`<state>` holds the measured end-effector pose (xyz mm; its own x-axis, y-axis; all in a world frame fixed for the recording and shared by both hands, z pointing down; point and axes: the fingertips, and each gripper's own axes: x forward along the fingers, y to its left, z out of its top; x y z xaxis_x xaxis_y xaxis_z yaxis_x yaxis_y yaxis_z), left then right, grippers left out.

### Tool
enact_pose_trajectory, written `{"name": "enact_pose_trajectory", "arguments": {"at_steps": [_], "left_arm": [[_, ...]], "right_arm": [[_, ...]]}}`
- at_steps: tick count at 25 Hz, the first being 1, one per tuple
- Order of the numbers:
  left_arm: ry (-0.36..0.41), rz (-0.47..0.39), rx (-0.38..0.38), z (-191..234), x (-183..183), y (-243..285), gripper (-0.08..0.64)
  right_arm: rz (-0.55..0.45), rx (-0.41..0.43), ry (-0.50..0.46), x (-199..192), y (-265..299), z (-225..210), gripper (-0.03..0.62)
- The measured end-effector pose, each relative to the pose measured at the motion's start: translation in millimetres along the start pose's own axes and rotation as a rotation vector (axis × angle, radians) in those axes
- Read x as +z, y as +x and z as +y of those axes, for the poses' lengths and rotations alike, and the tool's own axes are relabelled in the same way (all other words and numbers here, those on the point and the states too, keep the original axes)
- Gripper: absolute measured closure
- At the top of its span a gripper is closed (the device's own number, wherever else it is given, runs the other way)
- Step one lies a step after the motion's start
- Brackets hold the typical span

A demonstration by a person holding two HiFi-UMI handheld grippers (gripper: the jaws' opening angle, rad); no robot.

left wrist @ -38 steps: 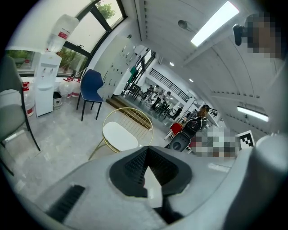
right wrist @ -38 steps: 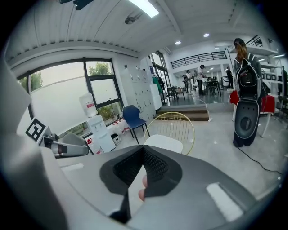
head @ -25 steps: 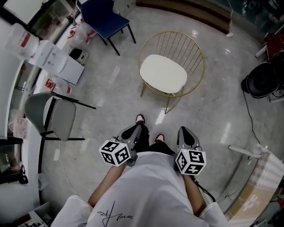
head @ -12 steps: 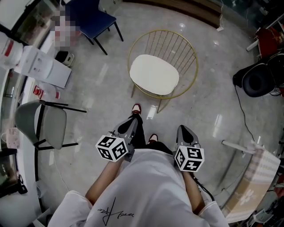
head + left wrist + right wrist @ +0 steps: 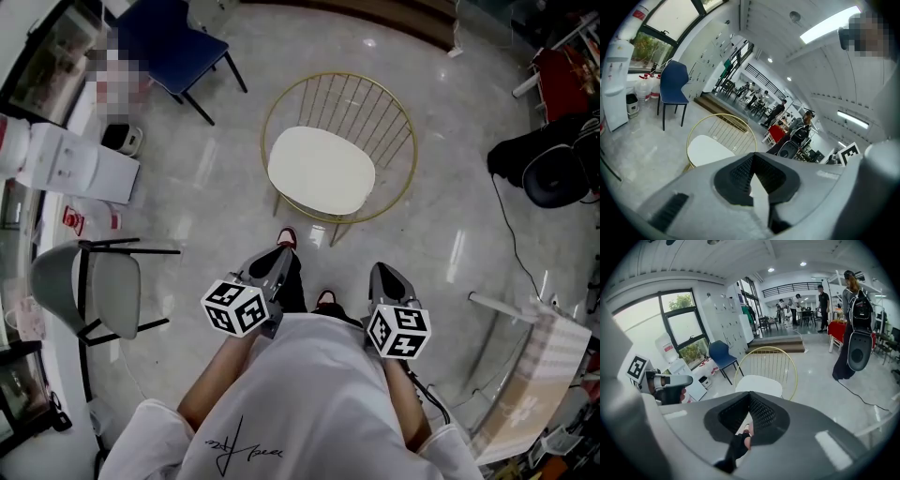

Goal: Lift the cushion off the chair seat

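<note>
A white oval cushion lies on the seat of a gold wire chair on the pale floor. It also shows in the left gripper view as the cushion inside the gold chair, and in the right gripper view as the cushion on the chair. Both grippers are held close to my body, well short of the chair. My left gripper is shut and empty. My right gripper is shut too, with nothing between its jaws. Both point toward the chair.
A blue chair stands at the far left, a grey chair at the near left, and a white water dispenser beside them. A black speaker with a cable sits at the right. A glass table edge is at the near right.
The gold chair and cushion have drawn nearer and shifted left in the head view as I stepped toward them. Both grippers stayed shut and level in front of me.
</note>
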<state>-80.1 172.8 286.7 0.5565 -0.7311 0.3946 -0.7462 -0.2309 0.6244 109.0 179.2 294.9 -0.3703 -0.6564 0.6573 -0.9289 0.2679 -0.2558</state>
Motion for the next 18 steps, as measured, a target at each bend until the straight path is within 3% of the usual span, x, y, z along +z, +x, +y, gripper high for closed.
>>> {"name": "enact_pose_trajectory", "arguments": {"at_steps": [18], "left_arm": [[0.044,0.081,-0.129,69.3,102.7,55.3,0.555]], "right_arm": [[-0.052,-0.147,0.064,82.9,66.5,23.1,0.584]]}}
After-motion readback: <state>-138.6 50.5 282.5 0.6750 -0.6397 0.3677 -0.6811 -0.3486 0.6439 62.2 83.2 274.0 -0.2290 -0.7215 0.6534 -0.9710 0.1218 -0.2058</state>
